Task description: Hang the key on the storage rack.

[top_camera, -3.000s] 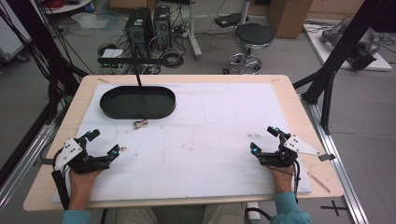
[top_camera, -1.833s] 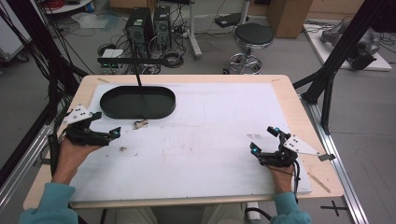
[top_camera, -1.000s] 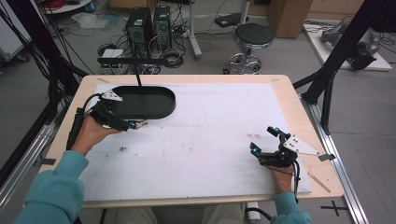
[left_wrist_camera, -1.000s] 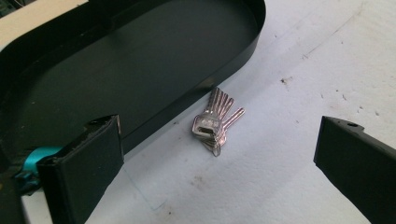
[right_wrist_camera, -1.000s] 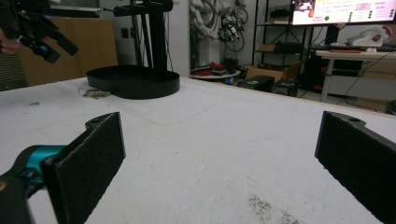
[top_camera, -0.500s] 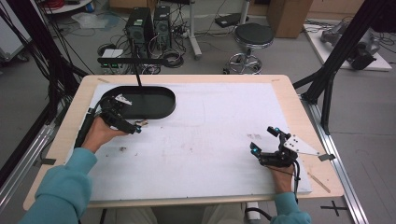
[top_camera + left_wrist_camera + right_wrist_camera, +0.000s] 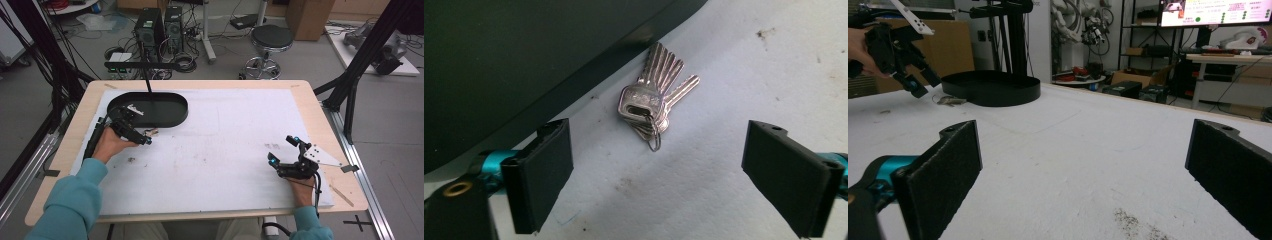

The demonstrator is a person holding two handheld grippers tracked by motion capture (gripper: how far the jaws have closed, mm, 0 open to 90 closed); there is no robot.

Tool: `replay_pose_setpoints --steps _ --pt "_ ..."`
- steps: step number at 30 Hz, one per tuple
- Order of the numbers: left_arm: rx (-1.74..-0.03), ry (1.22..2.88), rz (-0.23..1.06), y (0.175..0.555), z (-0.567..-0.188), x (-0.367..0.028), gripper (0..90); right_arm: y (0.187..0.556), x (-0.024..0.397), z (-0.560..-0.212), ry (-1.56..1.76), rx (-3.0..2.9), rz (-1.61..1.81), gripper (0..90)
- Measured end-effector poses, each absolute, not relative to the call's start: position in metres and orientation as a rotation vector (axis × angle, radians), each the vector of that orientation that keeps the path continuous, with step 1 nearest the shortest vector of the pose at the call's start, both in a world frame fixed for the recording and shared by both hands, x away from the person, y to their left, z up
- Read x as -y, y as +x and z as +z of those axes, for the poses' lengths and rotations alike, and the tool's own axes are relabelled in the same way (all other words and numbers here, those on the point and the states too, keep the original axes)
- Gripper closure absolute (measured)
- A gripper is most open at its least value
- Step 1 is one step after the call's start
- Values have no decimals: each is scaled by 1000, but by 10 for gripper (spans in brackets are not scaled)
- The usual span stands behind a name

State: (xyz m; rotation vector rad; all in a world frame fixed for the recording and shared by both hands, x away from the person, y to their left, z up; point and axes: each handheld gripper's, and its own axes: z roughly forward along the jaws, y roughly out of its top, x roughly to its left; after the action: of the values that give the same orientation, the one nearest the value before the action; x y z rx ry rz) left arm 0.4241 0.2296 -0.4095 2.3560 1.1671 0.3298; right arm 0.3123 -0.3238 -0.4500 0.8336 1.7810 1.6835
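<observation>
A person at a worktable brings the left gripper over a bunch of keys at the far-left of the white mat, jaws spread wide w/ nothing between them. The keys lie flat on the mat, just beside the near rim of the black oval tray; whether they touch it can't be told. The right gripper rests on the mat at the near right, well apart from the action, jaws also wide and empty.

Step in hand, by the look of it: the approach to a pick-up of the keys, grasp not yet made. Next move prob. calls for lowering the left gripper so both pads straddle the fanned blades, then closing on the stacked heads near the ring; a flat, thin bunch on a mat may slip or splay, so a low, square descent seems needed.

The left gripper view gives the detail: approx. six silver keys fanned from one wire ring, ring end toward the camera. In the high view they're a pale speck by the gripper tip. The right gripper view, looking across the table, adds the tray's upright wall height.
</observation>
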Motion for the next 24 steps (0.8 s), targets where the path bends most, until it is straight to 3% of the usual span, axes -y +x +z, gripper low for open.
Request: replay_pose_setpoints --steps 14,24 --pt "-1175 2379 308 427 -412 -231 470 312 324 -450 841 -1785 1686 8" --pt "-1188 2386 290 427 -413 -230 652 312 323 -450 839 -1782 1682 8"
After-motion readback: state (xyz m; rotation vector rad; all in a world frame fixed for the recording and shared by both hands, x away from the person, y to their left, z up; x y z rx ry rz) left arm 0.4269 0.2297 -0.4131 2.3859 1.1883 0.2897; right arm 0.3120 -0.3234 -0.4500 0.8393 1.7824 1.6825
